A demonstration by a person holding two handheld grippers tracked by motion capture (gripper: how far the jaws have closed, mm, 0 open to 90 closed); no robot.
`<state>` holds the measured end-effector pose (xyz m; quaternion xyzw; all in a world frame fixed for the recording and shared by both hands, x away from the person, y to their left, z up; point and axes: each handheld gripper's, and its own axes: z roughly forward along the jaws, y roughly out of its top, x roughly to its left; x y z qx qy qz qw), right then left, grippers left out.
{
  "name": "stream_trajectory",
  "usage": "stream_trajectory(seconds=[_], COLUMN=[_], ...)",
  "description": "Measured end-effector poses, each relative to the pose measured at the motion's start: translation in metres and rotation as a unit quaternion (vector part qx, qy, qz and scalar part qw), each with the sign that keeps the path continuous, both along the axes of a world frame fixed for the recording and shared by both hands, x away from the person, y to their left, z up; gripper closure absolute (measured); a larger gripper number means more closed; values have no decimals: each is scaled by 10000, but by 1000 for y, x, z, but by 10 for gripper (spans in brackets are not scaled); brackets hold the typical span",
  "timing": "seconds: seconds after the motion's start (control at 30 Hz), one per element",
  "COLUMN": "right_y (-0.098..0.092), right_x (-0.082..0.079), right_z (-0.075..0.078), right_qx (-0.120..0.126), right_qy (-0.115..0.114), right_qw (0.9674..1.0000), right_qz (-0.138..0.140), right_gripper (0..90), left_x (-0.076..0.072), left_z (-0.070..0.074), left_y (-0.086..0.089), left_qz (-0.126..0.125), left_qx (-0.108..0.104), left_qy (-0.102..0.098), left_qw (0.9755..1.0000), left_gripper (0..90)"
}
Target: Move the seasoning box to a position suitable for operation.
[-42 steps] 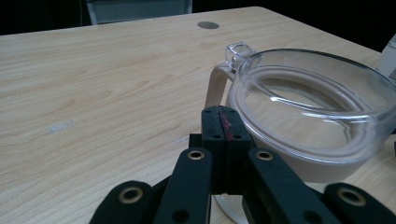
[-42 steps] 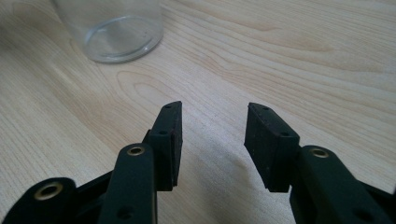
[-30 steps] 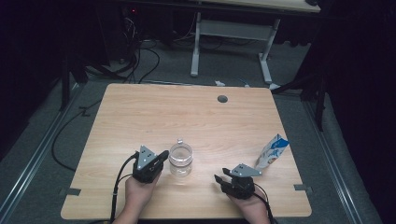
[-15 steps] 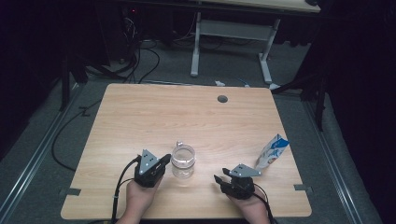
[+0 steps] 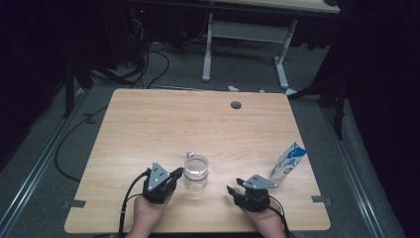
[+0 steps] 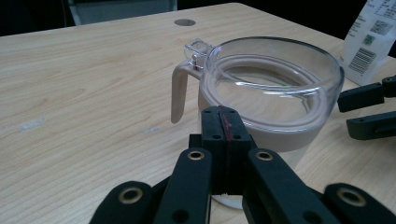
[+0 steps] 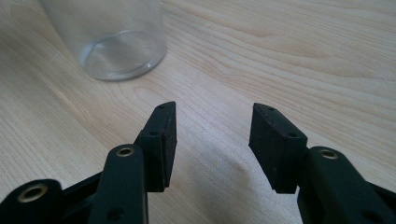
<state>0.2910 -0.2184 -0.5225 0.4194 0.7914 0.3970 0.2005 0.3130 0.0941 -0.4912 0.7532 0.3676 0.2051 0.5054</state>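
A: Report positions, starting at the left of the table [image 5: 148, 119].

B: The left gripper [image 5: 174, 173] sits near the front edge, held in the person's left hand [image 5: 148, 210], with its cable [image 5: 130, 191] trailing back toward the person. Its tips point right, toward the jar.

A: Jaw condition, left unit?

B: Fully closed, pad against pad, with nothing between them. In the left gripper view the closed tips [image 6: 225, 135] sit at the jar's collar, touching it or very close; contact cannot be confirmed.

A: Locate the jar.

B: The clear jar [image 5: 196, 171] stands upright on the table, front centre, between the two grippers and just beside the left one. The left gripper view shows a clear hinged lid [image 6: 273, 79] seated on a beige collar, with a beige strap [image 6: 179, 93] hanging down one side.

A: Right unit?

B: The right gripper [image 5: 234, 187] is held in the right hand [image 5: 267, 220], near the front edge and apart from the jar. Its jaws stand apart and have just been opening; only bare tabletop lies between them. In the right gripper view the jar's base [image 7: 119, 51] is ahead and to the left of its tips [image 7: 212, 140].

A: Anything farther right?

B: A blue-and-white pouch [image 5: 288, 161] stands tilted on the table, just behind the right gripper. A round grommet hole [image 5: 236, 105] sits near the far edge.
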Motion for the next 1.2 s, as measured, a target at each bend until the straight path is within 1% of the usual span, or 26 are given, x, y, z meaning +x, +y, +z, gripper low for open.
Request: stream_trajectory(seconds=[0.2, 0.27, 0.47, 0.57, 0.6, 0.67, 0.93, 0.97, 1.2], right_y=[1, 1, 2, 2, 2, 2, 3, 3, 3], right_x=[0, 0, 0, 1, 2, 2, 3, 3, 3], right_z=[0, 0, 0, 1, 1, 1, 1, 2, 2], right_qx=[-41, -15, -35, -3, 49, 85, 26, 25, 6], right_qy=[-36, -30, -31, -24, 4, 28, 6, 0, -37], right_qw=[10000, 10000, 10000, 10000, 10000, 10000, 10000, 10000, 10000], right_qz=[17, 30, 46, 47, 3, -1, -62, -69, -33], right_gripper=[501, 491, 492, 491, 479, 479, 485, 484, 480], left_x=[-4, -5, -9, -10, -11, -12, -15, -16, -18], left_z=[0, 0, 0, 1, 0, 0, 1, 1, 1], left_y=[-2, -3, -7, -9, -11, -12, -18, -19, -23], left_qz=[-91, -127, -224, -286, -322, -339, -426, -443, -513], left_qx=[-7, -22, -18, -24, -44, -42, -31, -54, -94], left_qy=[21, 25, 25, 44, 41, 43, 42, 50, 70], left_qw=[10000, 9999, 9997, 9996, 9995, 9994, 9991, 9990, 9986], left_gripper=[898, 898, 898, 897, 897, 896, 895, 894, 893])
